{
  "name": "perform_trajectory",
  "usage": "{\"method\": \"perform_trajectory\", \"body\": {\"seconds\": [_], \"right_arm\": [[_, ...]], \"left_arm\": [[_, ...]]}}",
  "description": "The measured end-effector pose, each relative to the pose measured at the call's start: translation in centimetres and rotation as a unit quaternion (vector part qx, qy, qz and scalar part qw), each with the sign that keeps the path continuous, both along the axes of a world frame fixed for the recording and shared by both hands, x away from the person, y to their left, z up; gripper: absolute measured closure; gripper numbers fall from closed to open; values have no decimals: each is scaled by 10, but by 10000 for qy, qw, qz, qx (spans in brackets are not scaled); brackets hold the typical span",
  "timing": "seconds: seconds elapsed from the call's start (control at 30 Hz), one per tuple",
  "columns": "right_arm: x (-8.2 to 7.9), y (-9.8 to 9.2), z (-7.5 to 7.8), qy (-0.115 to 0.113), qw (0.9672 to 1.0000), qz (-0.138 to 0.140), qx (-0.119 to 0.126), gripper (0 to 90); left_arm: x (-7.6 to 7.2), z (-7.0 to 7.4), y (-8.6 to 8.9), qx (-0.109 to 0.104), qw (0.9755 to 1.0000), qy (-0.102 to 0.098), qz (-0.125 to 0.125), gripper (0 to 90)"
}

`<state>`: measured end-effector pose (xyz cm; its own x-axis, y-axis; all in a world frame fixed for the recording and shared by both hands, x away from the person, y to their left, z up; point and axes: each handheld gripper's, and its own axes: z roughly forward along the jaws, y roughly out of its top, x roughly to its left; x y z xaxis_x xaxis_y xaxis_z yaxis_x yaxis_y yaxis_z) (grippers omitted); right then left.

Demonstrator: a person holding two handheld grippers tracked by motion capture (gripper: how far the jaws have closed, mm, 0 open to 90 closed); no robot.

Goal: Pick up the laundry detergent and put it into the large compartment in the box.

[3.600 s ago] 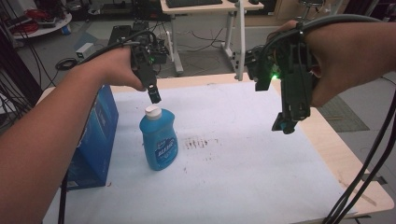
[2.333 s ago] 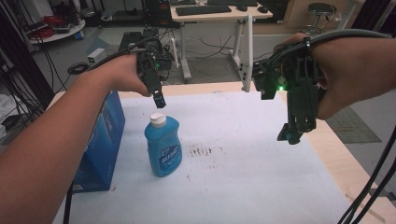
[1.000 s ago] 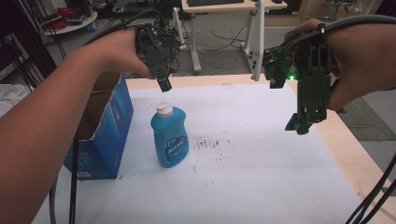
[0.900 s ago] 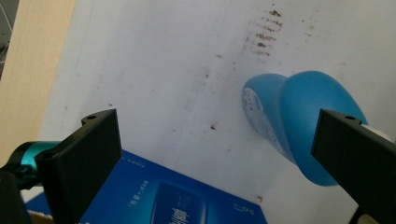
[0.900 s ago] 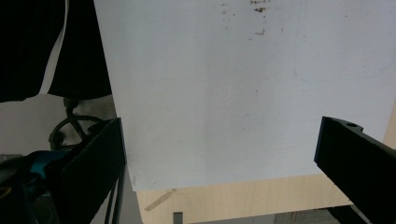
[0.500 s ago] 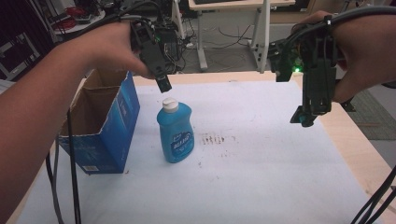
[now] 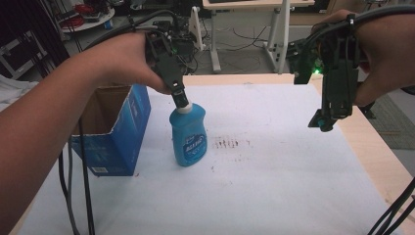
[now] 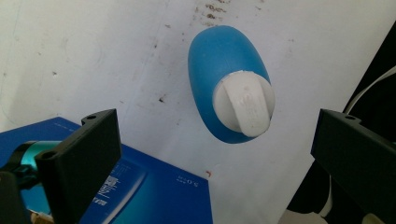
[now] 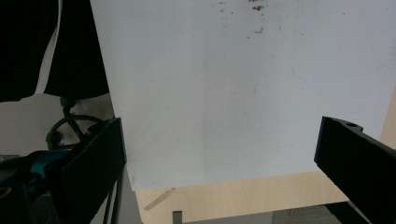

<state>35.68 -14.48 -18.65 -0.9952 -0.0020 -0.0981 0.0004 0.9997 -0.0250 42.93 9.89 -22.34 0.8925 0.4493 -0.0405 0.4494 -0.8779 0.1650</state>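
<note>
Hanging over the blue bottle (image 7: 188, 137), the left gripper (image 7: 179, 97) points down at its white cap (image 7: 183, 106), with its jaws spread wide. In the left gripper view the cap (image 8: 243, 108) sits between the two black jaws, somewhat nearer the right one, with clear gaps on both sides, so nothing is grasped yet. The bottle stands upright on the white table cover (image 7: 274, 186), left of centre, just beside the open blue cardboard box (image 7: 111, 132) on its left; whether the two touch is hard to tell from the high view. Its long axis runs straight up, in line with the gripper's approach, and the flat cap's longer side appears to lie roughly crosswise to the gap, so the jaws may close on its ends. The right gripper (image 7: 323, 120) hangs well to the right, above the table's right edge, released and holding nothing; its own view looks down on bare cover between parted jaws. The left hand is far nearer the bottle, so a short drop and a squeeze on the cap looks like the coming move
</note>
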Motion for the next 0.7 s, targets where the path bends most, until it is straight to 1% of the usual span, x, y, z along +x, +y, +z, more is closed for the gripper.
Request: {"method": "perform_trajectory", "body": {"seconds": [0.03, 0.17, 0.23, 0.3, 0.43, 0.53, 0.7], "right_arm": [[-1, 0, 0, -4, 10000, -62, 8, 11], [-2, 0, 0, -14, 10000, -68, 10, 11], [-2, -1, 1, -13, 10000, -55, 20, 11], [-3, -2, 1, -21, 10000, -74, 20, 11], [-2, -4, 1, -23, 9999, -102, 26, 12], [-2, -5, 1, -30, 9999, -115, 32, 11], [-3, -2, 0, -6, 10000, -52, -18, 11]], "left_arm": [[0, -1, 0, -7, 10000, 18, 12, 17], [-3, -5, -1, -64, 9999, 72, 139, 17], [-5, -9, -2, -99, 9998, 86, 149, 17], [-6, -13, -3, -86, 9998, 128, 155, 17], [-8, -22, -9, -111, 9996, 150, 191, 17], [-8, -28, -14, -120, 9994, 214, 258, 17], [-7, -39, -22, -111, 9987, 323, 391, 17]]}}
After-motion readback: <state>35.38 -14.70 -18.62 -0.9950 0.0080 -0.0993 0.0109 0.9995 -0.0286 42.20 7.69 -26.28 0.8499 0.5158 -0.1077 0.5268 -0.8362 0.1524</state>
